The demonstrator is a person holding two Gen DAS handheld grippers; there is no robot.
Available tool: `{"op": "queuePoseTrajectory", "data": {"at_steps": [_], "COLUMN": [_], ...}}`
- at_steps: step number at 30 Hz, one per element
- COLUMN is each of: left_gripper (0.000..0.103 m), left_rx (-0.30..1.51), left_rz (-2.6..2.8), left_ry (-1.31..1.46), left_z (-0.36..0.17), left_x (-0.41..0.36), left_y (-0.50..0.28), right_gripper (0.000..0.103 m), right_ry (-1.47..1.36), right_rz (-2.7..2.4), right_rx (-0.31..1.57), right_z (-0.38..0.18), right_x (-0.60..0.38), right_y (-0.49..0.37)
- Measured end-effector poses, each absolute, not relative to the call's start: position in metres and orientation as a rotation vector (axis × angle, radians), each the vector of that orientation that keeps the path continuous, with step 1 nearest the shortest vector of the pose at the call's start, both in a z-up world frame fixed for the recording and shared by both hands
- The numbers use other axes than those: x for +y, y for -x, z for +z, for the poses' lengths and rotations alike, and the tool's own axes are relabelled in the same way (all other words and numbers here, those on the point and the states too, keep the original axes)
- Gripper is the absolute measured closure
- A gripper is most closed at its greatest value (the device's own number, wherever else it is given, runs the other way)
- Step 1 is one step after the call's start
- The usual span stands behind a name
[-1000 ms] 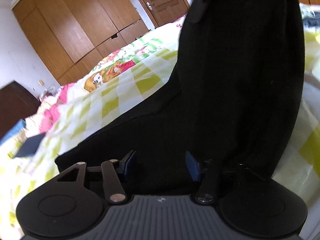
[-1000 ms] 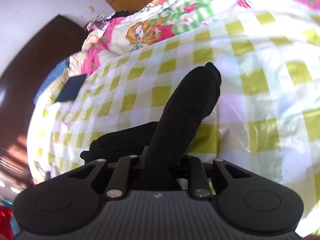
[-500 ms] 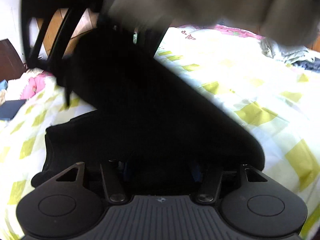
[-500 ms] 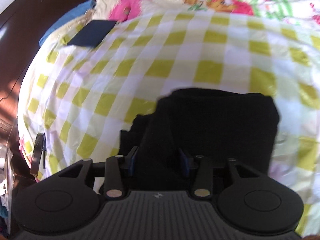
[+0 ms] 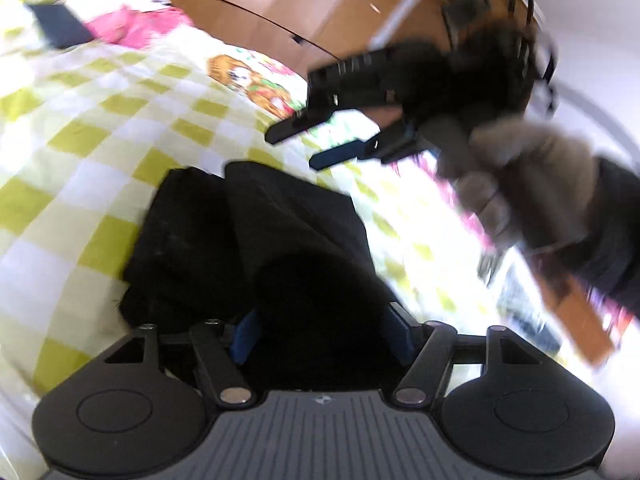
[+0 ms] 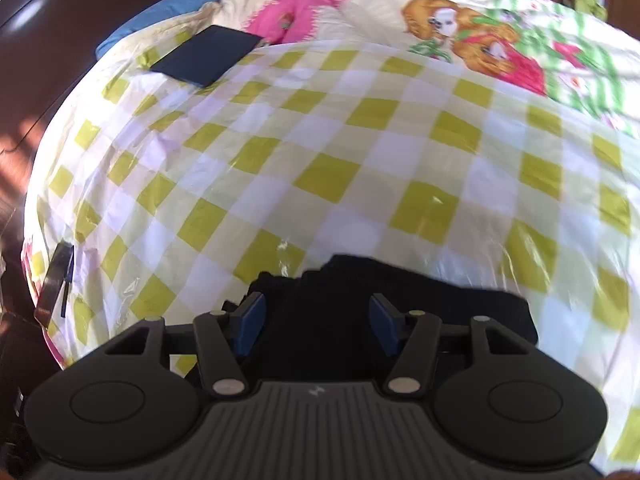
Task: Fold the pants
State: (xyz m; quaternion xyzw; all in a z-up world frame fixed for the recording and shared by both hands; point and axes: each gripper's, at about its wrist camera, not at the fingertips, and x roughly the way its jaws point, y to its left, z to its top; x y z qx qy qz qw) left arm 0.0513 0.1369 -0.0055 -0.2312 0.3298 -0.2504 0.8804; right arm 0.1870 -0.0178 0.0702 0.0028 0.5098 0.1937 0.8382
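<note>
Left wrist: left claw [image 5: 322,334] opening over folded black pants [image 5: 248,232]. Right wrist: right claw [image 6: 316,322] opening, pants [image 6: 400,296] between, unpinched.

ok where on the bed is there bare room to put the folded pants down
The checked sheet is bare between the pants, the dark flat case and the cartoon bedding. It is crowded near the bundle, where both opening grippers sit.
</note>
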Motion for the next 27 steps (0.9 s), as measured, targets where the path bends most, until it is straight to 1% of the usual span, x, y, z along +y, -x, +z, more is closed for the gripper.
{"op": "queuePoseTrajectory", "data": {"at_steps": [2, 4, 6, 7, 8, 9, 10, 11, 12, 15, 19, 23, 26, 27], "left_gripper": [0.016, 0.015, 0.015, 0.015, 0.015, 0.016, 0.016, 0.021, 0.027, 0.035, 0.036, 0.035, 0.028, 0.026], "left_rx": [0.667, 0.668, 0.688, 0.693, 0.698, 0.708, 0.719, 0.723, 0.726, 0.737, 0.768, 0.795, 0.808, 0.812], "left_rz": [-0.495, -0.460, -0.443, -0.434, -0.419, -0.401, -0.380, -0.362, -0.344, -0.309, -0.299, -0.292, -0.297, -0.295], "left_ry": [0.516, 0.507, 0.480, 0.464, 0.441, 0.417, 0.402, 0.392, 0.384, 0.358, 0.339, 0.312, 0.272, 0.267], "left_z": [0.001, 0.002, 0.004, 0.004, 0.003, 0.003, 0.002, 0.002, 0.002, 0.003, 0.008, 0.007, 0.007, 0.007], "left_x": [0.141, 0.132, 0.121, 0.121, 0.124, 0.120, 0.116, 0.113, 0.112, 0.108, 0.104, 0.101, 0.094, 0.093], "left_y": [-0.050, -0.054, -0.058, -0.057, -0.048, -0.049, -0.051, -0.051, -0.053, -0.059, -0.060, -0.066, -0.067, -0.068], "right_gripper": [0.045, 0.045, 0.044, 0.043, 0.036, 0.032, 0.032, 0.031, 0.030, 0.030, 0.030, 0.027, 0.027, 0.039], "right_ry": [0.025, 0.037, 0.081, 0.106, 0.137, 0.169, 0.186, 0.189, 0.183, 0.156, 0.135, 0.148, 0.122, 0.131], "right_rz": [0.413, 0.444, 0.490, 0.531, 0.589, 0.630, 0.655, 0.692, 0.733, 0.813, 0.937, 1.029, 1.071, 1.064], "right_rx": [1.099, 1.110, 1.082, 1.069, 1.063, 1.063, 1.060, 1.067, 1.087, 1.144, 1.190, 1.190, 1.168, 1.158], "right_z": [0.065, 0.063, 0.066, 0.068, 0.069, 0.068, 0.067, 0.064, 0.060, 0.041, 0.018, 0.008, 0.007, 0.007], "right_x": [-0.014, -0.013, -0.013, -0.013, -0.013, -0.014, -0.017, -0.022, -0.027, -0.041, -0.055, -0.059, -0.059, -0.057], "right_y": [-0.194, -0.199, -0.206, -0.211, -0.216, -0.222, -0.228, -0.234, -0.240, -0.253, -0.258, -0.262, -0.266, -0.266]}}
